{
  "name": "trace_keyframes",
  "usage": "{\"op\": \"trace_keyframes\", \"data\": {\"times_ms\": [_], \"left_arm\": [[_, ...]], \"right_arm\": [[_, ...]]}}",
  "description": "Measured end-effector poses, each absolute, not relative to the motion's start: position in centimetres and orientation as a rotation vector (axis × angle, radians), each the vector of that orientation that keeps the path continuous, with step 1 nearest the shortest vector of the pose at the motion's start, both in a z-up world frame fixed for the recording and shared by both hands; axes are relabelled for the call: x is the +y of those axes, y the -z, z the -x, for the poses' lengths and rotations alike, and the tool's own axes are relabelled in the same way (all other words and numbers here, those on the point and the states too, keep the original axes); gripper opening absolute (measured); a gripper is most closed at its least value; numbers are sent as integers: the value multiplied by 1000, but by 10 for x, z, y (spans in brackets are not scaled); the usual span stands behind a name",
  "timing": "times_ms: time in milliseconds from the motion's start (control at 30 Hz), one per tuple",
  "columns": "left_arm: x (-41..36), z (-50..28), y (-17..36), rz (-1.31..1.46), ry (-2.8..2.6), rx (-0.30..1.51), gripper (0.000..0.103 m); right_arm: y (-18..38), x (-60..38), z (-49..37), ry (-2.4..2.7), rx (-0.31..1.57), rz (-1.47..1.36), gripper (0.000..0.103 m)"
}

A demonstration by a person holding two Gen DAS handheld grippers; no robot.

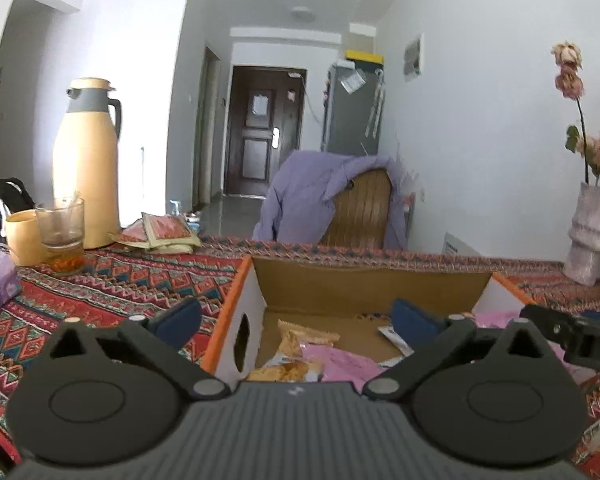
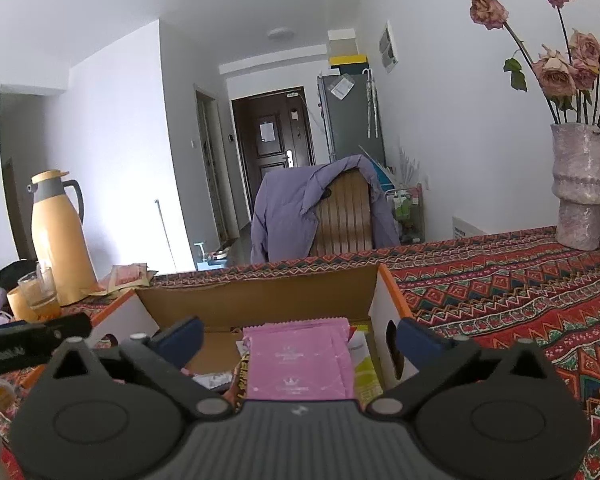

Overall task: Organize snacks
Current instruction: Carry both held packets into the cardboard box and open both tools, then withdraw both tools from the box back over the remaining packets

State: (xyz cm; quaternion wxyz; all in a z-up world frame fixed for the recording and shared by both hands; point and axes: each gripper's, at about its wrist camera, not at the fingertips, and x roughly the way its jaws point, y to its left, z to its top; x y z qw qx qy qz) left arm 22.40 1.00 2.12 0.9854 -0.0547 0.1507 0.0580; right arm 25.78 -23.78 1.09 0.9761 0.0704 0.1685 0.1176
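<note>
Both grippers are held with fingers spread wide and nothing pinched: left gripper straddling the left wall of the cardboard box, right gripper straddling its right wall. Snack packets lie inside the box on the bench. Risk noted: a finger may catch a wall and drag the box.

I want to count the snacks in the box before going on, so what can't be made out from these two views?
- Near part of the cardboard box floor: hidden in both views by each gripper's own body.
- Packets under the pink packet: right wrist view shows only their edges.
- Print on the pink packet: too small to read.
- Golden snack packet: left wrist view, its lower end is covered by the left gripper.
- Red packets by the thermos: too small to count.
</note>
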Motion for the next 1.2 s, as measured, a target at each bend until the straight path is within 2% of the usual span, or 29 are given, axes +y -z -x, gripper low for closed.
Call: {"op": "trace_keyframes", "data": {"times_ms": [500,933,1200], "left_arm": [[21,-174,-71,146,-106,351,103],[37,-111,-19,91,-82,503,103],[45,-79,-2,97,-86,525,103]], "right_arm": [[-63,-240,-211,-287,313,-93,103],[-31,-226,-146,-355,473,-28,103],[-7,-205,-123,-403,554,-22,103]]}}
